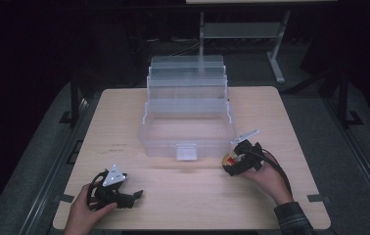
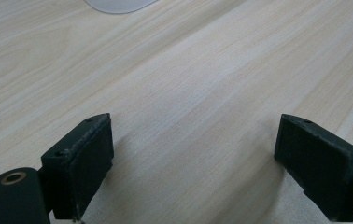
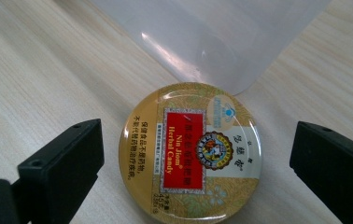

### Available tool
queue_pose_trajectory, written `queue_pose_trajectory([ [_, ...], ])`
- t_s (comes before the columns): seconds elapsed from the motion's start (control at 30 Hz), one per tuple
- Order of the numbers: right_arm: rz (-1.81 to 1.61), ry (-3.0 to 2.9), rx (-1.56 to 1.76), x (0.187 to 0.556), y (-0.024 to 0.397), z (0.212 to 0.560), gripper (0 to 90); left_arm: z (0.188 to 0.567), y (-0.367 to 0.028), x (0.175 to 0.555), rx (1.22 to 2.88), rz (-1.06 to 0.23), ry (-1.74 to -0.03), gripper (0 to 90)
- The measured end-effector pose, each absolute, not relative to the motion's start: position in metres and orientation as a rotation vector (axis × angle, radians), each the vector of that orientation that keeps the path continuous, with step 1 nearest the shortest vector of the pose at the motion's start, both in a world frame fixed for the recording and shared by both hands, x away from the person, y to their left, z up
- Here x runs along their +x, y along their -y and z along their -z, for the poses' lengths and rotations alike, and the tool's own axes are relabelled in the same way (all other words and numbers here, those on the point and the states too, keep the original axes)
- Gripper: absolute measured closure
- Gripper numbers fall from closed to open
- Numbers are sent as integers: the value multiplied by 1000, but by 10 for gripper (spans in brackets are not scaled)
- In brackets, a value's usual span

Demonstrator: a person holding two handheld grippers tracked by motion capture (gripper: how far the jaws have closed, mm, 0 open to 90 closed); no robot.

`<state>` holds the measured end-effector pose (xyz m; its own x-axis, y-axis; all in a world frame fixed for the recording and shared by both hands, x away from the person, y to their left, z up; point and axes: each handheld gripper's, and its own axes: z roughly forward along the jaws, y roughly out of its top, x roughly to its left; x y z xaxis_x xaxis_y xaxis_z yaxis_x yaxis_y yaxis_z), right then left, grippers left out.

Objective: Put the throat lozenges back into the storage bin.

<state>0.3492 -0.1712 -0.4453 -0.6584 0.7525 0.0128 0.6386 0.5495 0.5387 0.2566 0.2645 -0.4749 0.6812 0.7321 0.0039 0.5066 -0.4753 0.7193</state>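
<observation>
Clear tiered box [image 1: 187, 122] open, bottom bare — candy tin [image 3: 189, 151] between wide-open right gripper [image 3: 195, 172]; left gripper [image 2: 193, 163] wide, empty.

The table [image 3: 34, 70] is pale wood-grain, smooth and matt. Sitting on it, the Nin Jiom herbal candy tin [image 3: 189, 151] looks like glossy gold metal with a shiny printed lid. Just behind the tin, the tiered organizer box [image 1: 188, 122] is clear, slightly frosted plastic.

Round gold candy tin [image 3: 189, 151] flat on table [image 3: 34, 70]
</observation>
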Motion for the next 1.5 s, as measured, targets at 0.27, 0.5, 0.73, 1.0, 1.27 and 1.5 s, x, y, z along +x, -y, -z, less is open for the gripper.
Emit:
queue_pose_trajectory([
  [0.27,-752,-2578,1181,350,170,451,48,475,-264,257,2179,-407,-947,109],
  [0.5,-740,-2587,1191,351,169,454,62,475,-265,257,2180,-407,-946,109],
  [0.73,-740,-2587,1185,351,169,456,131,475,-265,257,2180,-407,-947,109],
  [1.0,-747,-2596,1200,351,171,459,149,475,-265,257,2180,-407,-946,109],
  [1.27,-759,-2602,1198,351,171,459,196,475,-265,257,2180,-407,-947,109],
  [1.5,-756,-2611,1205,351,172,458,199,475,-265,257,2180,-407,-946,109],
])
